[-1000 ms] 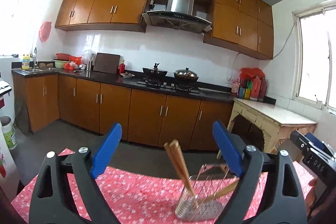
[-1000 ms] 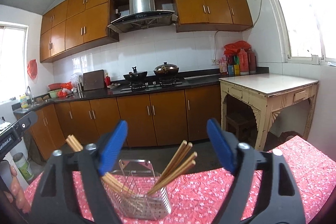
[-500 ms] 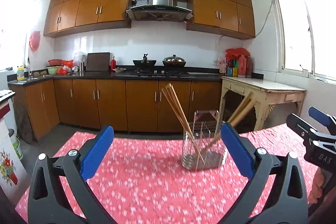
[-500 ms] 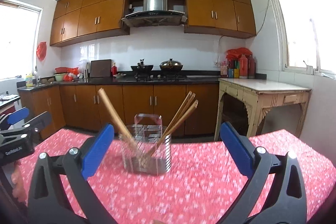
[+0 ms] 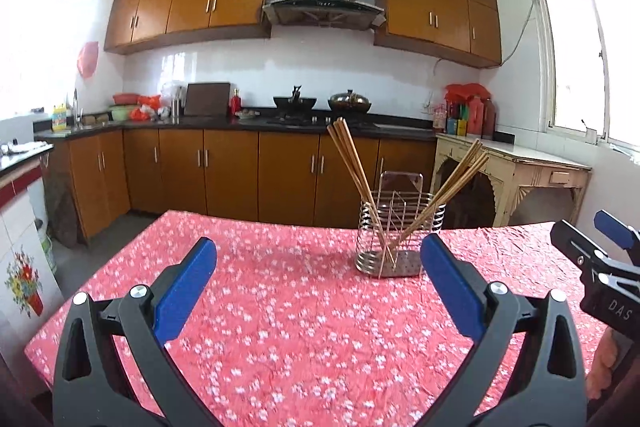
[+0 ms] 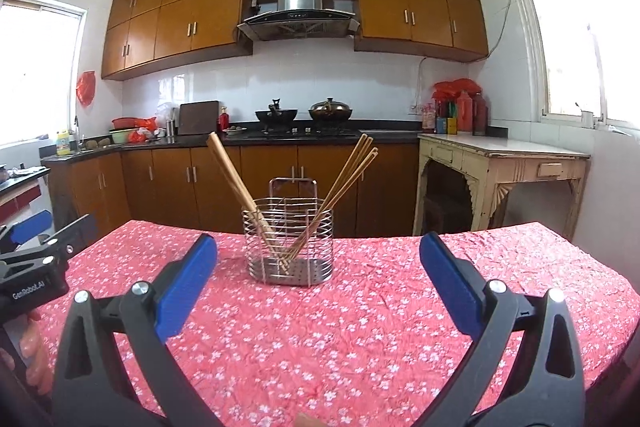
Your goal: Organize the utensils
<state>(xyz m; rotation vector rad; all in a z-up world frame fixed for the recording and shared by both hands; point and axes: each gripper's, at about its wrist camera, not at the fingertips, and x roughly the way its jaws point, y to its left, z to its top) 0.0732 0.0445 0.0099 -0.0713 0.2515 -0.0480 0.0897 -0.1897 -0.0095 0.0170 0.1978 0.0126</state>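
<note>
A wire utensil holder (image 5: pixel 394 251) (image 6: pixel 289 247) stands upright on the red flowered tablecloth (image 5: pixel 288 327) (image 6: pixel 360 327). Wooden chopsticks (image 5: pixel 354 167) (image 6: pixel 234 173) lean out of it, one bunch to the left and one (image 5: pixel 460 179) (image 6: pixel 352 167) to the right. My left gripper (image 5: pixel 318 281) is open and empty, back from the holder and to its left. My right gripper (image 6: pixel 318 277) is open and empty, back from the holder, which shows between its fingers. Each gripper shows at the edge of the other's view (image 5: pixel 600 267) (image 6: pixel 36 251).
The table ends at a far edge (image 6: pixel 360 237) just behind the holder. Beyond it are brown kitchen cabinets (image 5: pixel 240 171), a stove with pots (image 6: pixel 304 115) and a cream side table (image 6: pixel 500 163) at the right.
Both grippers have drawn back and risen from the holder. The holder now looks smaller and farther off, with more tablecloth in front of it. Both stay open.
</note>
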